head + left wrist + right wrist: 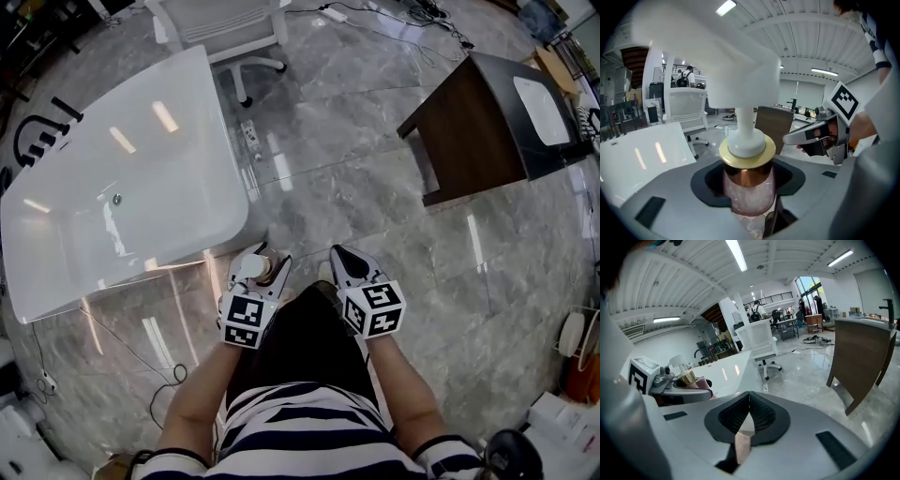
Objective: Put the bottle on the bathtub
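One bottle in left tool, near bathtub rim.

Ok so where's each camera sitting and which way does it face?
Head view: on the person's head, facing steeply down at floor and bathtub; striped shirt, left tool, right tool show.
Left gripper view: on left tool, along jaws shut on the bottle; right tool shows.
Right gripper view: on right tool, along shut empty jaws; left tool shows.
Shared: both gripper views see bathtub and white chair.
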`<state>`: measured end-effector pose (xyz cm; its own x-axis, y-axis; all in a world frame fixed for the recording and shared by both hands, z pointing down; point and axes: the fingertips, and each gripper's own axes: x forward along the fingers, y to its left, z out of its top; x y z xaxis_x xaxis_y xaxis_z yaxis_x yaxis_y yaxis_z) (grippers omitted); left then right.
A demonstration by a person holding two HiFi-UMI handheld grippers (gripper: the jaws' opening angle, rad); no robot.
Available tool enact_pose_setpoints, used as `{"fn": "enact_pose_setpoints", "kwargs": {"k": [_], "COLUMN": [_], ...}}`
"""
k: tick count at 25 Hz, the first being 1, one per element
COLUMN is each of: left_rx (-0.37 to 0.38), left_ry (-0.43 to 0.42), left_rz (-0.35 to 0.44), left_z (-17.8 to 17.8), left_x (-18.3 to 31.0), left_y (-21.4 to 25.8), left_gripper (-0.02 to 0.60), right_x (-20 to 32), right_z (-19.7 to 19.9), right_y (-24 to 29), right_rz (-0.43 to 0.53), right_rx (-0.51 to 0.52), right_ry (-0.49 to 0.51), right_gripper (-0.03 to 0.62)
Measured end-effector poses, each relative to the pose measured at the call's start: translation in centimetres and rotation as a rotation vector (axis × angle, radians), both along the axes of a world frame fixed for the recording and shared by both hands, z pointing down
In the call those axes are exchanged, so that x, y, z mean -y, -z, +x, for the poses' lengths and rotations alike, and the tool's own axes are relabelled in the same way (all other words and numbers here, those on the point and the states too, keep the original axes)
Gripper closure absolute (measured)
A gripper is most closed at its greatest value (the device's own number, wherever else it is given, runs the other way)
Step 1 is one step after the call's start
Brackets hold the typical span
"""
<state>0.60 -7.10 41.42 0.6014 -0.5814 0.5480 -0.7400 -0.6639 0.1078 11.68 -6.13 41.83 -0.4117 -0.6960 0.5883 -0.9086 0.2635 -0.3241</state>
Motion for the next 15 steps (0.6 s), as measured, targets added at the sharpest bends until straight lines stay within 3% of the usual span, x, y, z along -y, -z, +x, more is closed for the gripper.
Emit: {"fn": "enact_pose_setpoints", "kwargs": {"k": [11, 15], "left_rx": [0.089, 0.099], "left_ry": [0.063, 0.136], "left_rz": [-0.059, -0.104], "left_z": [3.1, 3.4], "left_x": [5.6, 6.8], "left_y": [-8.5, -12.8], "left_gripper": [0.358, 0.357], "right_x": [5.6, 7.0], "right_z": [1.5, 2.1], "right_y": [-7.6, -11.5], "right_rz": [-0.097, -0.127], "right_rx": [0.041, 0.038], "right_ry": [0.099, 0.14], "right_gripper": [0.568, 0.568]}}
